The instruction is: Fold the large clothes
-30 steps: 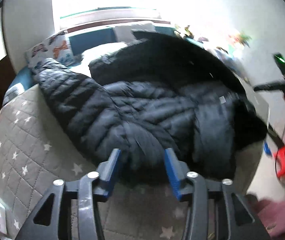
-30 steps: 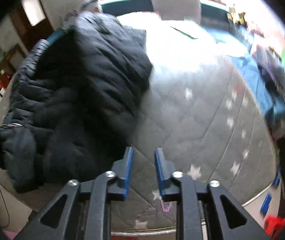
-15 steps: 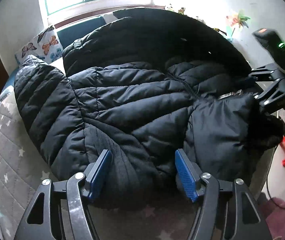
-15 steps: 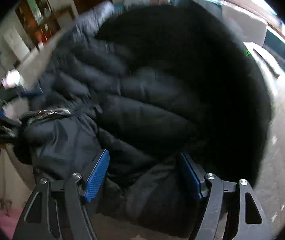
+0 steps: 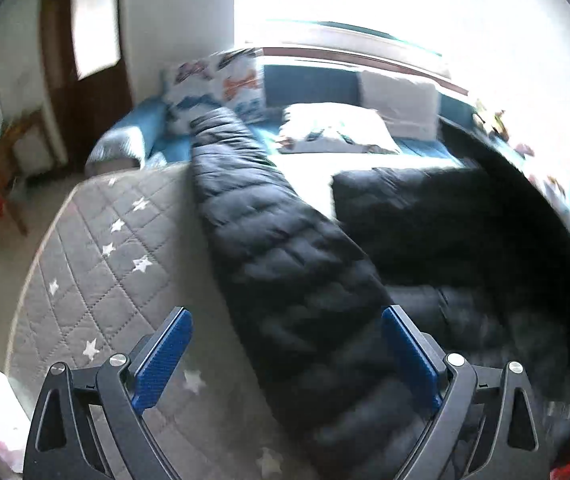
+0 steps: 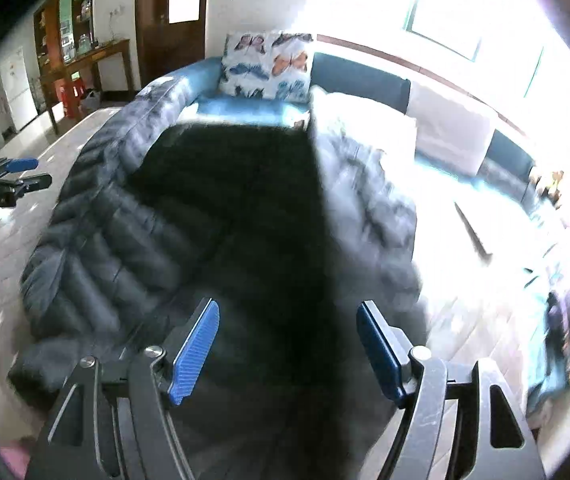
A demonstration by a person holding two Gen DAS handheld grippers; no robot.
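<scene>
Where it gripped before, the left gripper [image 5: 285, 356] is opening off the jacket [image 5: 285, 272].

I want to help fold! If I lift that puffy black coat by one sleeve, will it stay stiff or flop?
Probably flop: the coat drapes limply over the bed. Its quilted puffs suggest it is light but bulky. The shiny fabric may be slippery.

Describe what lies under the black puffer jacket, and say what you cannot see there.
The black puffer jacket lies on a grey quilted cover with white stars, which shows bare beside the jacket's stretched-out sleeve. Whatever lies directly beneath the jacket's body is covered and cannot be seen.
</scene>
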